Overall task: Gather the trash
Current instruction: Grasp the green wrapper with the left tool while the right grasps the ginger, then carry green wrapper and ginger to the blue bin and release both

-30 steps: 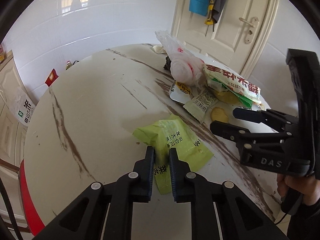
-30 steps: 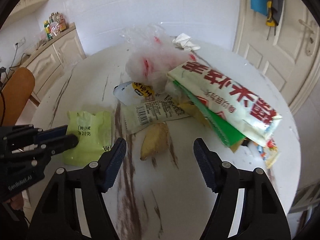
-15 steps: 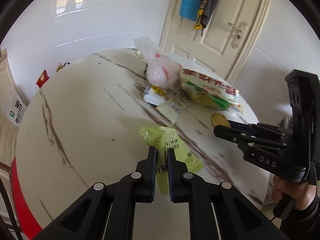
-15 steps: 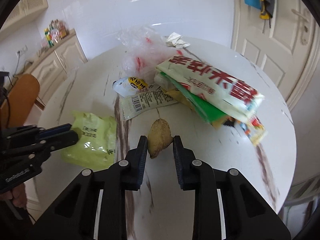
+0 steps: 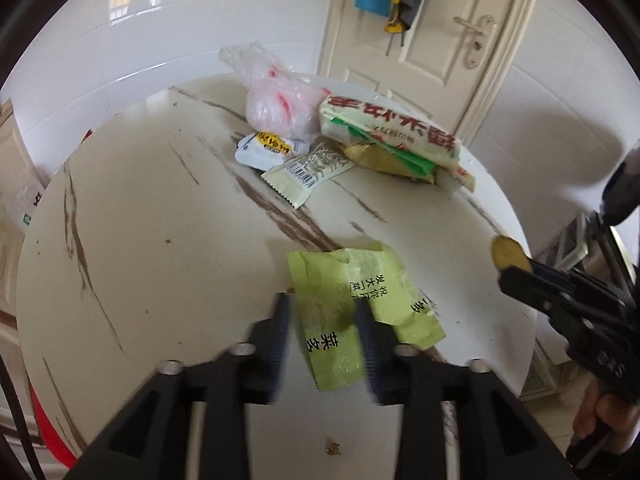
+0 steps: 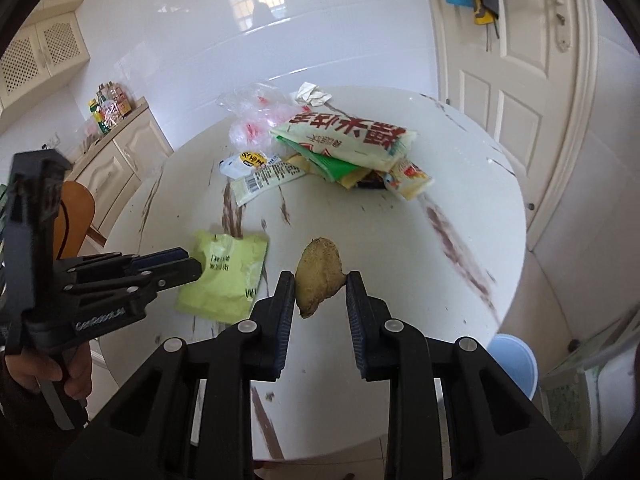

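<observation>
A green snack wrapper [image 5: 352, 300] lies on the round marble table [image 5: 160, 220], also seen in the right wrist view [image 6: 226, 276]. My left gripper [image 5: 324, 320] is open around its near end, fingers blurred. My right gripper [image 6: 320, 292] is shut on a brown peel scrap [image 6: 318, 274] and holds it above the table; the scrap also shows in the left wrist view [image 5: 508, 256]. A pile of wrappers [image 6: 344, 148] and a plastic bag [image 5: 280, 104] sit at the far side.
A blue bin [image 6: 516, 364] stands on the floor by the table's right edge. A white door [image 6: 528, 80] is at the right, cabinets [image 6: 120, 152] and a wooden chair [image 6: 76, 216] at the left. Crumpled paper [image 6: 312, 94] lies at the table's far edge.
My left gripper opened and let go of the green wrapper, which lies on the table. My right gripper closed on the brown scrap and lifted it back toward the table's near edge.
</observation>
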A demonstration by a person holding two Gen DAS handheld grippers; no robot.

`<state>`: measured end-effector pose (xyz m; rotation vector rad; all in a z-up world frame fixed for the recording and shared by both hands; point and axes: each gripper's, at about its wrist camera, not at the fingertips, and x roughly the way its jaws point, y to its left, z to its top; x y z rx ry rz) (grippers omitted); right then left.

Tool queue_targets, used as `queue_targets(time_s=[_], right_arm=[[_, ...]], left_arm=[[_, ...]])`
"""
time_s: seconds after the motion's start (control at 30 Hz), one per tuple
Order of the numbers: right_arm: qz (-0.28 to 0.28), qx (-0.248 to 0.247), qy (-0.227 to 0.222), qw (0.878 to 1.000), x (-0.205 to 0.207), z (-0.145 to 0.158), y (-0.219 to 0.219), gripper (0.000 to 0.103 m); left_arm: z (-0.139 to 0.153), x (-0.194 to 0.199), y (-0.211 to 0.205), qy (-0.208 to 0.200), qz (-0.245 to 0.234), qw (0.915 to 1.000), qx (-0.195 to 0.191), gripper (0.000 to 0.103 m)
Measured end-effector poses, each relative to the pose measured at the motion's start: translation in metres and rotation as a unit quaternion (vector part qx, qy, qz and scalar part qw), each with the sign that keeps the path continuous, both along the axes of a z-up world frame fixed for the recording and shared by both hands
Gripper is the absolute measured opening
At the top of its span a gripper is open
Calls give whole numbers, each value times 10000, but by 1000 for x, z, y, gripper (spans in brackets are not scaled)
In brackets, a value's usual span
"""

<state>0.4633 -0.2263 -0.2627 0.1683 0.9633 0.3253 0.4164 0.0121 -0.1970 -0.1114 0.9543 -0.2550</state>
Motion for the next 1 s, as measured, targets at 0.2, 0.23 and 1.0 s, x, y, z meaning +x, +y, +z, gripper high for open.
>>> queue_targets(time_s=[0.2,0.23,1.0], right_arm=[[-133,-34,-71,9999,-13,1,-10,25],[-150,-36,-70,9999,-15,1,-12,25],[-1014,231,-407,9937,-58,13,-113,25]], left_arm=[[-5,14,-23,28,-60,10000,20,75],[-5,16,-28,12,-44,9999,130,75],[44,-1,-121,-733,-1170,9901,-246,9]])
